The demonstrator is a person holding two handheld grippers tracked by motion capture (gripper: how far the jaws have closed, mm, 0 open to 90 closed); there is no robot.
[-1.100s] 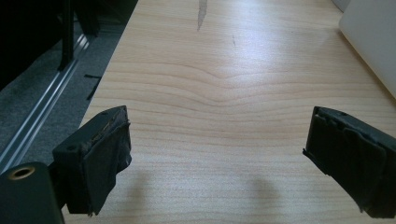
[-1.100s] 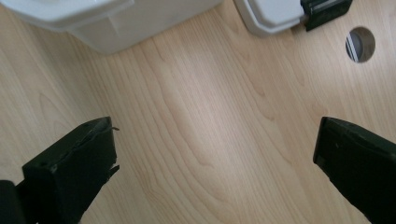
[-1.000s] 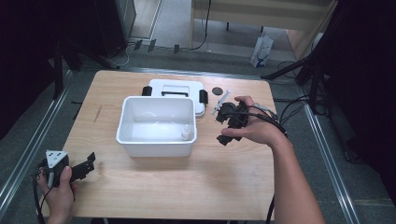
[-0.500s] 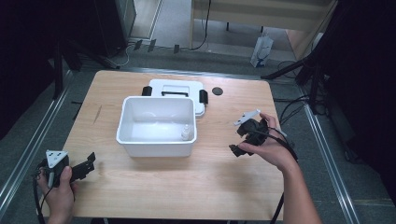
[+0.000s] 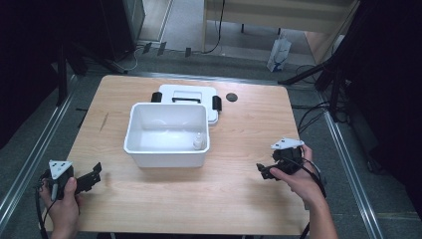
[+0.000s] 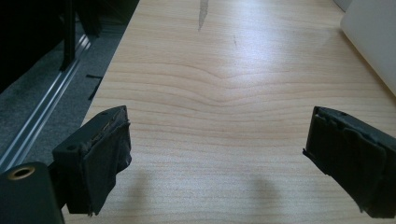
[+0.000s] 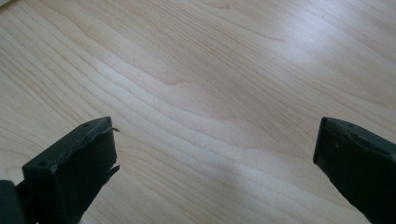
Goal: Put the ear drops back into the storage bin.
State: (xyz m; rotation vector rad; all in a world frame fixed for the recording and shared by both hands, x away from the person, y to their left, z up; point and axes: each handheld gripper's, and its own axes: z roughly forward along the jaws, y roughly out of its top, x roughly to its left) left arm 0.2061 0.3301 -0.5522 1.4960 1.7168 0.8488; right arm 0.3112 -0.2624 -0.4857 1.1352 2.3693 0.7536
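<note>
Bottle [image 5: 198, 142] sits upright in the white tub's [image 5: 166, 155] front right corner, both grippers' fingers wide open and empty over bare worktop [image 5: 199, 199], so I'd bring the right gripper [image 5: 265, 172] in from above.

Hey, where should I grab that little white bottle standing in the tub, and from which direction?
Likely by its narrow cap or neck, coming straight down from above. The small bottle stands upright in the white tub, close to its right wall, so a sideways approach is blocked. The right gripper is open and nearer to it.
</note>
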